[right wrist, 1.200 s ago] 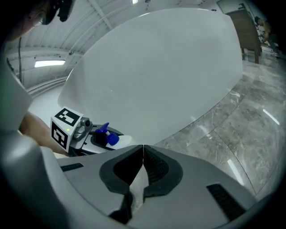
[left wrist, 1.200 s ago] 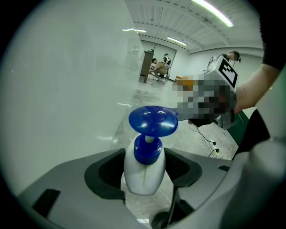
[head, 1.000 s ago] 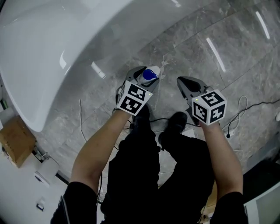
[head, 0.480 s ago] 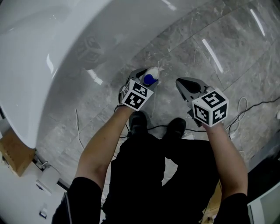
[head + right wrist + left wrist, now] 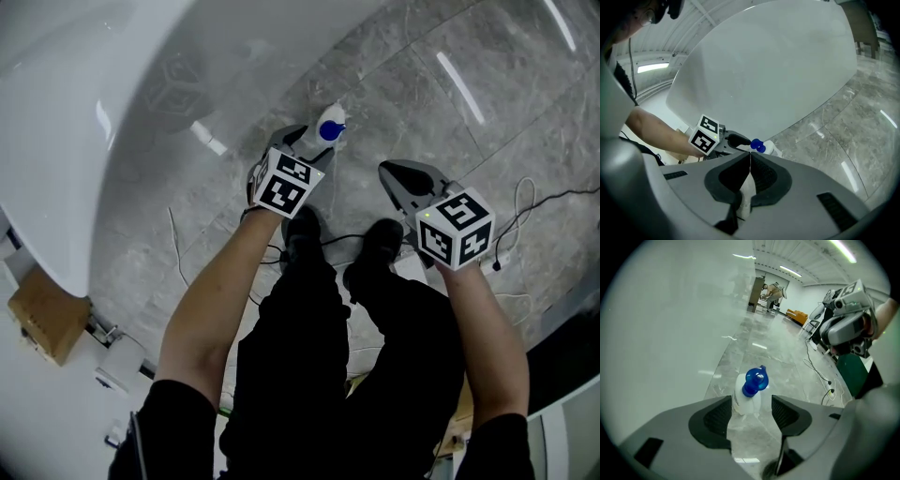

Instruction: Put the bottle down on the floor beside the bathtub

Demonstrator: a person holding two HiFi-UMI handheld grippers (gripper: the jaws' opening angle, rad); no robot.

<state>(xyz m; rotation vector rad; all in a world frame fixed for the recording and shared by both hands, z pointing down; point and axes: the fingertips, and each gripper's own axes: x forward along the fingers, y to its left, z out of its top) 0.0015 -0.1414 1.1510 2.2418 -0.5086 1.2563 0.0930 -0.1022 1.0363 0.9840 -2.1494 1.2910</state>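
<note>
A small white bottle with a blue spray cap (image 5: 330, 125) stands upright on the grey marble floor, close to the white bathtub (image 5: 94, 75). My left gripper (image 5: 300, 141) is open just behind it. In the left gripper view the bottle (image 5: 747, 394) rises just beyond the spread fingertips of the left gripper (image 5: 751, 404), with floor showing between it and the right jaw. My right gripper (image 5: 394, 173) hovers to the right, shut and empty. Its own view shows the right gripper (image 5: 750, 161) with jaws pressed together, and the bottle (image 5: 767, 147) and left gripper (image 5: 738, 139) beyond.
The tub's curved wall (image 5: 665, 333) fills the left side. Cables (image 5: 520, 216) trail over the floor at the right and by the person's shoes (image 5: 302, 234). A cardboard box (image 5: 42, 314) sits at the far left.
The left gripper carried the bottle forward and down toward the tub, then opened. The bottle now stands free on the floor ahead of the jaws. The right gripper barely moved.
</note>
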